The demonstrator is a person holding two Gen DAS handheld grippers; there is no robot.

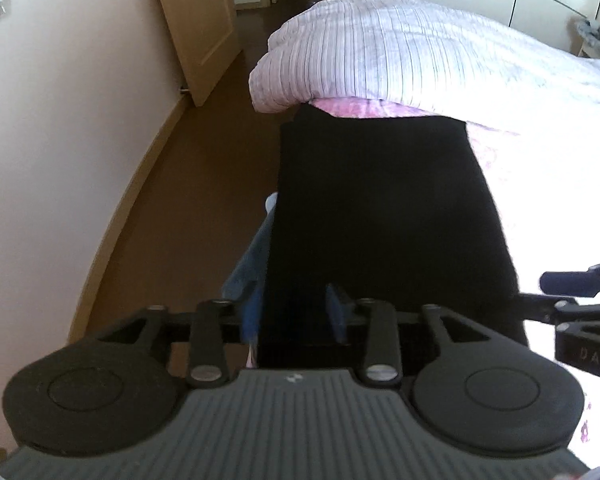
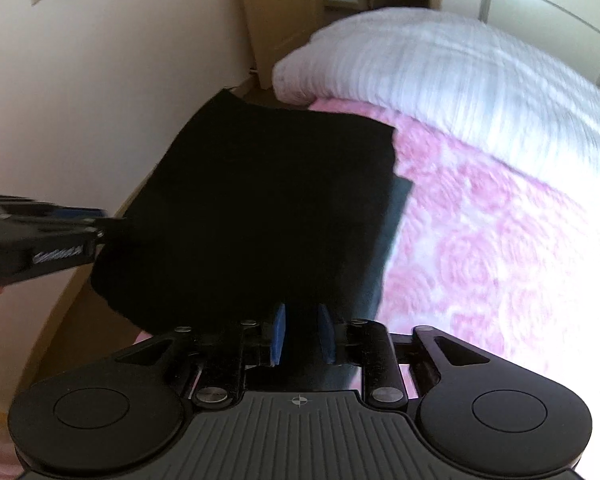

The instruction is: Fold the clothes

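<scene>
Black cloth [image 1: 380, 208] fills the centre of both views, held up by its near edge, far end lying on the bed [image 2: 480, 248] below a striped white duvet [image 1: 400, 48] at the upper right. Left gripper [image 1: 296, 312] at bottom centre of the left view: blue pads [image 1: 251, 312] set narrow with the cloth edge between them, jaws holding the cloth. Right gripper [image 2: 302, 334] at bottom centre of the right view: blue pads [image 2: 279, 334] narrow too, dark fabric running between them, jaws gripping the cloth. In the right view the left gripper also shows at the middle left edge, its tip touching the cloth's left side; in the left view the right gripper shows at the lower right edge against the cloth's right side. Pink rose-print sheet covers the bed right of the cloth. Some blue fabric [image 1: 248, 264] sits just left of the cloth in the left view, cannot tell what it is. Brown floor [image 1: 188, 200] and pale wall [image 1: 60, 140] on the left, wooden door [image 1: 196, 20] at the top centre. Right view is blurred on the right.
</scene>
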